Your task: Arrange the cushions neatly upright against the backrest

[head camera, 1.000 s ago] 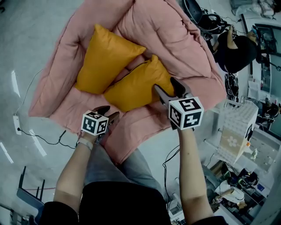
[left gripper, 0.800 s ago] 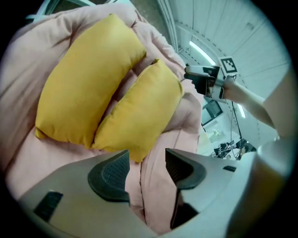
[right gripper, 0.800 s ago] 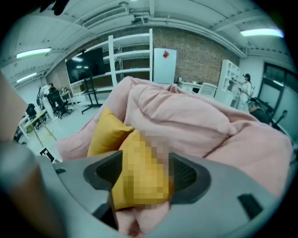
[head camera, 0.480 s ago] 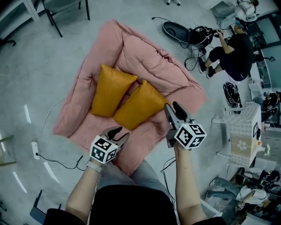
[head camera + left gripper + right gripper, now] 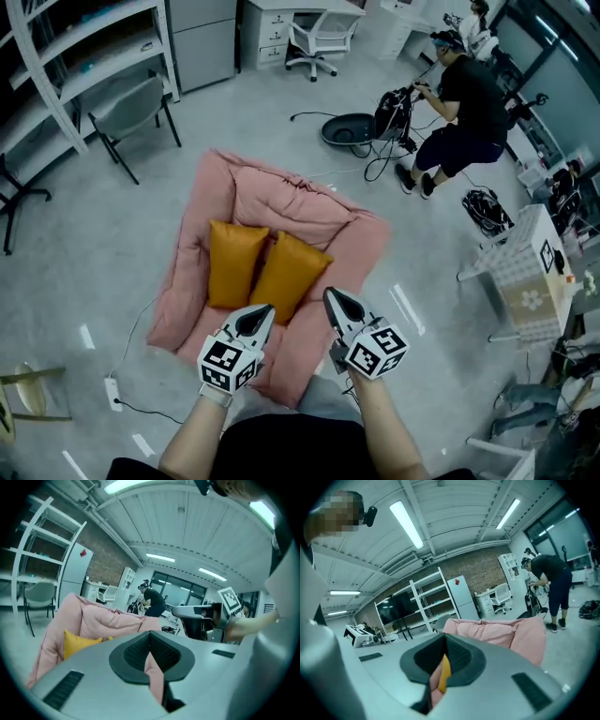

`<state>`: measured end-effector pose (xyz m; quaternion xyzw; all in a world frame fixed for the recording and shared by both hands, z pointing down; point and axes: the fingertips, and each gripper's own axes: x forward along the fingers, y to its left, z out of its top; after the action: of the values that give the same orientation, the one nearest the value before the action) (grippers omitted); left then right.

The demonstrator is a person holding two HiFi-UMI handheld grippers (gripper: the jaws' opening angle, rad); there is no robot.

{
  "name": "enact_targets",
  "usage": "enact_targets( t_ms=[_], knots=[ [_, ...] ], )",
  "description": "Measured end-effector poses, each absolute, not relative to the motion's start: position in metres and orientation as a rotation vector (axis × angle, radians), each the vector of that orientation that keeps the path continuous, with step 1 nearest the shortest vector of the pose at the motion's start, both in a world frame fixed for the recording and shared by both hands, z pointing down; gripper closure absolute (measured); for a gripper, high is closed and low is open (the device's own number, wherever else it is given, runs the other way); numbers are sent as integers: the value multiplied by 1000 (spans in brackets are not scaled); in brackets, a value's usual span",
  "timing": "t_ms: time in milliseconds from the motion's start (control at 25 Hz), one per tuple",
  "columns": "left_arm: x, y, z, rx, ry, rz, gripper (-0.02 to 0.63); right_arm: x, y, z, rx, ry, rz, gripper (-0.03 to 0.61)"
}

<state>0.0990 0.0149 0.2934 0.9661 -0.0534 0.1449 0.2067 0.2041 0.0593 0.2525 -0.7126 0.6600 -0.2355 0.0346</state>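
Cushions (image 5: 232,264) of mustard-yellow fabric, two of them, lean side by side in the middle of the pink padded floor lounger (image 5: 187,300). The right cushion (image 5: 289,277) touches the left one at its 3 o'clock. Both top edges meet the lounger's puffy backrest (image 5: 281,192) at 12 o'clock. The left gripper (image 5: 260,316) and right gripper (image 5: 335,302) hang at 6 o'clock of the lounger, clear of both cushions. Each has just been closing, and its fingers are pressed together with nothing between them. A person in black clothes (image 5: 464,98) crouches at 1 o'clock. A grey chair (image 5: 131,108) stands at 10 o'clock on the grey floor (image 5: 94,244).
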Motion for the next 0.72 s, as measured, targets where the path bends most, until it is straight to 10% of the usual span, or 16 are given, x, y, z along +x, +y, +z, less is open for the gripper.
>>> enact_targets(
  t_ms=[720],
  knots=[
    [99,7,150,2810,-243,163,601,178,47,138,-1961,2261,-452,569]
  ],
)
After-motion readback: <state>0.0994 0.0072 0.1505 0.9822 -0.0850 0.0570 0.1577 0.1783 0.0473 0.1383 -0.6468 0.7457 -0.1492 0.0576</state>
